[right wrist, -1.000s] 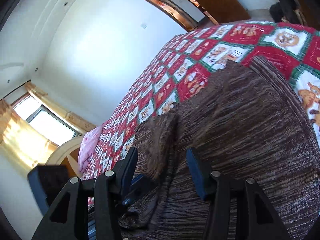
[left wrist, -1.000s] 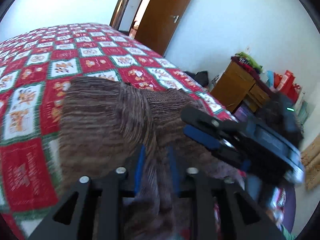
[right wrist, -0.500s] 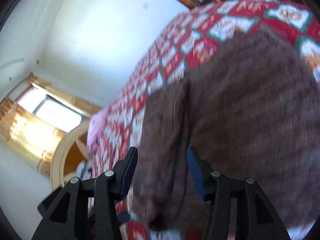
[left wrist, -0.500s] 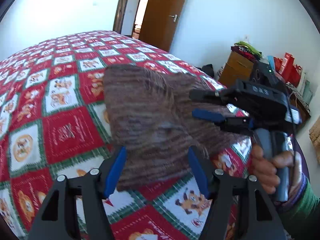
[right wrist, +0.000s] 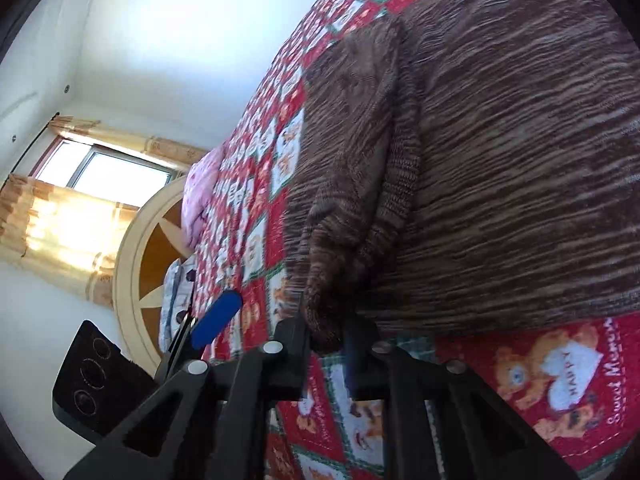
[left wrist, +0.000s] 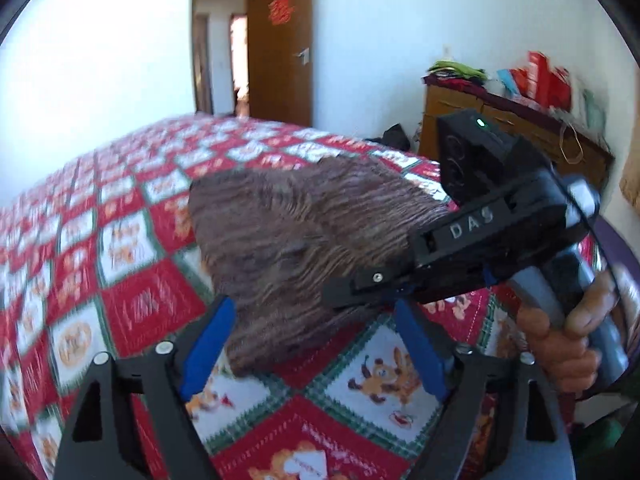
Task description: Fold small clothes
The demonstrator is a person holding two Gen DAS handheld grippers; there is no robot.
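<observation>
Two grippers show. Left gripper (left wrist: 310, 344) is wide open w/ nothing between its blue pads (left wrist: 206, 344); it hangs just above the bedspread (left wrist: 132, 308), near the front edge of the brown knit top (left wrist: 296, 236). Right gripper (right wrist: 326, 336) is clamped tight on a bunched bit of that top, right at the edge. In the left view, the right gripper (left wrist: 404, 286) comes in from the right side, held by a hand (left wrist: 560, 340). The top lies flat on the red & white bear-print bedspread, w/ one flap folded over on itself (right wrist: 352, 152). Farther out: a brown door (left wrist: 280, 48), a wood dresser (left wrist: 512, 128) w/ stuff piled on it, a round headboard (right wrist: 148, 256), a pink pillow (right wrist: 200, 196), a sunny window (right wrist: 116, 172).
</observation>
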